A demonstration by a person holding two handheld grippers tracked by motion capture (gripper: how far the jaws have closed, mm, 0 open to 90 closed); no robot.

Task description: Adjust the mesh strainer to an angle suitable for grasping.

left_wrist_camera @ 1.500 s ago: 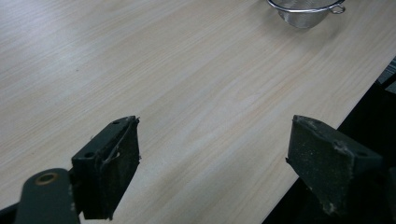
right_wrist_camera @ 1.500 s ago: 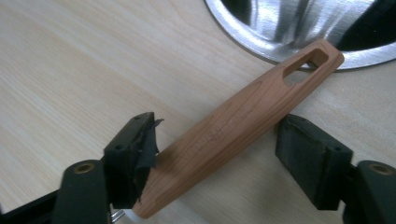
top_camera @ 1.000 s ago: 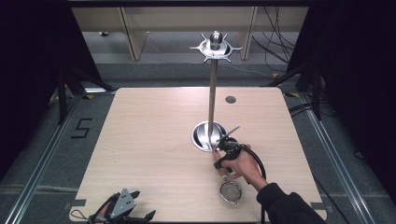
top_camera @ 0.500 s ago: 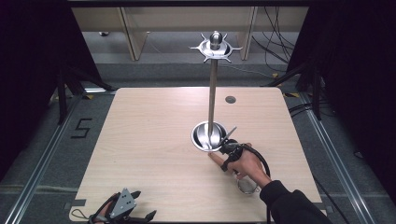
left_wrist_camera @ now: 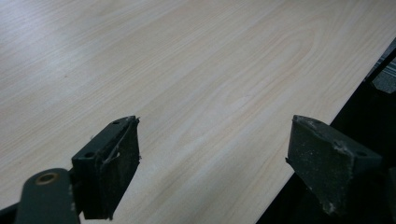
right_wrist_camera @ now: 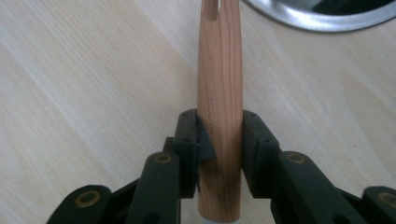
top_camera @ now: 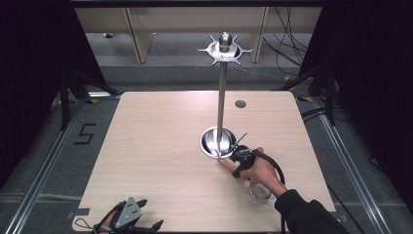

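- Grip: the right gripper is clamped narrow on the wooden handle of a small strainer, with a pad pressed to each side of the wood and nothing else between the jaws.
- Long axis: in the right gripper view the handle runs straight out from the jaws, in line with them. Its slotted tip points at the rim of the stand base and lies just short of it.
- Position of the strainer: in the high view its mesh bowl sits behind the right hand, toward the person, low over the table. Whether it touches the wood I cannot tell.
- Target, as I judge it: the hook crown tops the pole, high above the handle's tip. The coming move would therefore be mainly a lift, ending with the slot turned toward a hook.
- Nearer hand: the right one is beside the base. The left gripper lies well apart at the table's near left edge, and its jaws stand wide over bare wood in the left gripper view.
- Change: a second ago the mesh bowl lay further left, more squarely below the hand. It has since swung right, with the wrist now angled so the handle aims at the base. The left gripper, the stand and the small dark disc on the far side of the table are where they were.
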